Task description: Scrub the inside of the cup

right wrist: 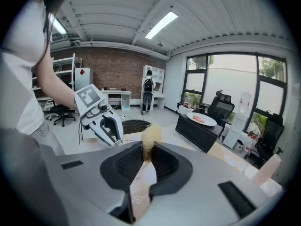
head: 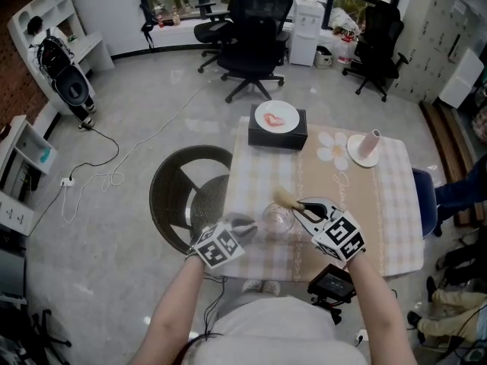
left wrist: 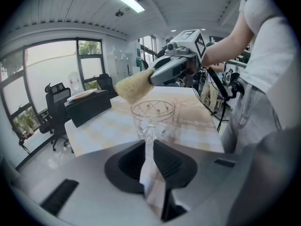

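A clear glass cup (head: 277, 220) with small painted marks stands upright at the near part of the table. My left gripper (head: 253, 228) is shut on the cup's near wall, seen up close in the left gripper view, where the cup (left wrist: 153, 118) rises just past the left gripper (left wrist: 149, 136). My right gripper (head: 303, 207) is shut on a brush with a straw-coloured bristle head (head: 285, 198). The bristle head (left wrist: 134, 86) hangs just above the cup's rim, outside the glass. In the right gripper view the brush (right wrist: 149, 136) sticks out between the right gripper's (right wrist: 147, 150) jaws.
The table (head: 380, 226) wears a checked cloth. At its far side stand a black box (head: 278, 137) bearing a white plate and a pink cylinder (head: 370, 143) on a saucer. A round wicker chair (head: 183, 196) stands at the left, office chairs beyond, and a seated person's legs at the right.
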Demonstrator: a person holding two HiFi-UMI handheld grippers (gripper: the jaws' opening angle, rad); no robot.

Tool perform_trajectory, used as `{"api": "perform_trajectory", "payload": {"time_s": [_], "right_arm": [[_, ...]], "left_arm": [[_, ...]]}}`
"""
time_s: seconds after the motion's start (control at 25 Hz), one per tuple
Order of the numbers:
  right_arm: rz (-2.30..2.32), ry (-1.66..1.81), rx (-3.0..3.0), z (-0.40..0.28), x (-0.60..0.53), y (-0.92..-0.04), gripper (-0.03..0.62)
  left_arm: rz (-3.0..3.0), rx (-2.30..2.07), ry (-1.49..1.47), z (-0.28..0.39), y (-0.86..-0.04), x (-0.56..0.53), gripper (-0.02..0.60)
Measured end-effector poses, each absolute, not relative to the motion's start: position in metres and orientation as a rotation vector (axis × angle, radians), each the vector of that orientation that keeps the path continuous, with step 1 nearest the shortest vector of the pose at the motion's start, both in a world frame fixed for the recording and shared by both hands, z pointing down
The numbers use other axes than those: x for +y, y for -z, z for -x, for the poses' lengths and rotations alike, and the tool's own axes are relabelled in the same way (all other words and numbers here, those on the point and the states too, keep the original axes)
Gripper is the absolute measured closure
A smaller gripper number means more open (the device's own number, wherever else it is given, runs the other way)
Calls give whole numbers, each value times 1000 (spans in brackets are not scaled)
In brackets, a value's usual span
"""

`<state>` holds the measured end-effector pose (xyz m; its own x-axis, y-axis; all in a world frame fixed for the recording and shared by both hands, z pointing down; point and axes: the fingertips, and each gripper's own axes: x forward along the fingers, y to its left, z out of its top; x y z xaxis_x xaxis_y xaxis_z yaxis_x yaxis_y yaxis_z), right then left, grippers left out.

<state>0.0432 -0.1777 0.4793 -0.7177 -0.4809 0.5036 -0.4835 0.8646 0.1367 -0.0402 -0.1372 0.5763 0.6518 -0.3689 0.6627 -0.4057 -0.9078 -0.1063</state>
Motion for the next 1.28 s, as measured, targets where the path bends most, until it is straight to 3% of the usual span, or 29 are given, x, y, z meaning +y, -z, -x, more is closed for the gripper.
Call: {"api": "perform_trajectory", "payload": {"time_s": [0.64,1.28], "right_arm": [[-592,22,-2502,-68,-164,-489,543],[-468,-182,-2608,-86,-138,-477,542]], "left_arm": [[-2812,-638,-1115,40,-577,-136,525],[-2800,-661,-1111,41,-576,-137,525]]}}
